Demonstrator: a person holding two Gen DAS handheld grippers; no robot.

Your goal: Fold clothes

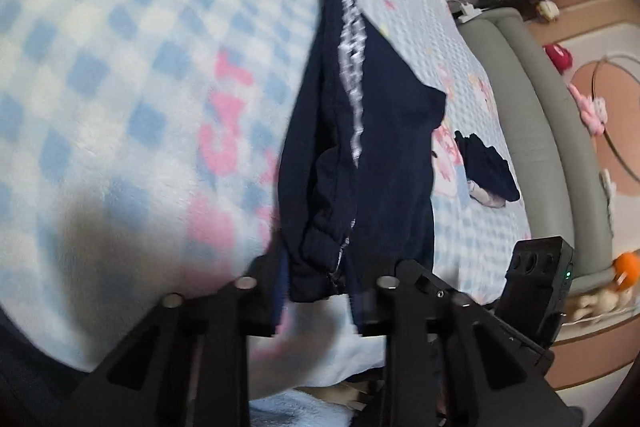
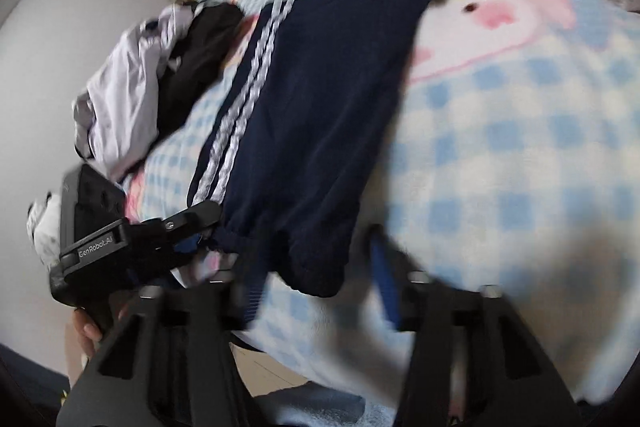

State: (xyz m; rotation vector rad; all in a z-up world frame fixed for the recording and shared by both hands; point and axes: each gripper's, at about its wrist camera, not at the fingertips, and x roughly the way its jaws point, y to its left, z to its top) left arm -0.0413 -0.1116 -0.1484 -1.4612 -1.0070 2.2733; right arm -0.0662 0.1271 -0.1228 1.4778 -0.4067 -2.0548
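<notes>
Left gripper [image 1: 316, 295]: jaws part-open around the waistband end of the navy shorts [image 1: 360, 131]; can't tell if the pads pinch the cloth. Right gripper [image 2: 316, 279]: same, jaws straddle the near hem, blur hides any contact. The left gripper also shows in the right view, at the striped corner. Shorts lie flat on the checked blanket [image 1: 120, 75] over the bed, white side stripes up. Pile of other clothes [image 2: 132, 83] further off. Fabric looks light, limp, a bit slick; it will sag and slide. Best hold: the two waistband corners, where the seam is thick.
</notes>
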